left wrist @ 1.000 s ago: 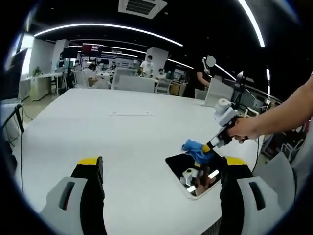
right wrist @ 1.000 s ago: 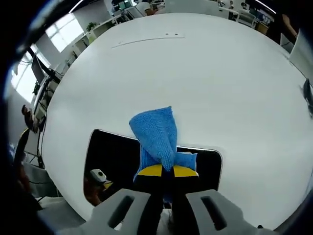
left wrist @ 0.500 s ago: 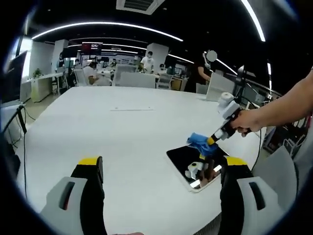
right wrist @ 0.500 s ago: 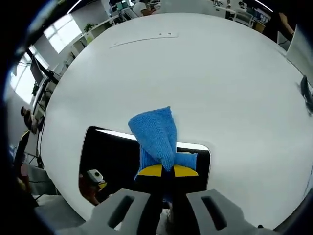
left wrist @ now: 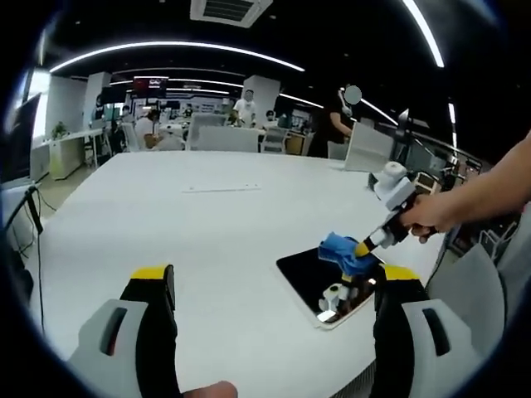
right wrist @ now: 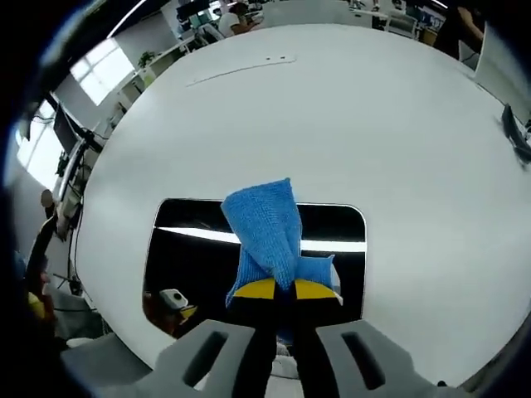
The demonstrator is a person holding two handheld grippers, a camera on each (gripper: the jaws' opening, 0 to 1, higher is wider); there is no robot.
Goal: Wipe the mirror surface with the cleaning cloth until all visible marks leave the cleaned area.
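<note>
Cloth (right wrist: 267,234) pinched by right tool (right wrist: 275,289), held over mirror (right wrist: 191,257); mirror's long axis runs left-right, more glass lies left. Left tool (left wrist: 270,286) spread, well apart over bench (left wrist: 207,232).

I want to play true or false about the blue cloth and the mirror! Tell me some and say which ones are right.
1. The right gripper is pinching the blue cloth. True.
2. The mirror is standing upright against a wall. False: it lies flat on the white table.
3. The left gripper is holding a sponge. False: its jaws are wide apart with nothing between them.
4. The cloth is over the mirror. True.
5. The cloth is red. False: it is blue.
</note>
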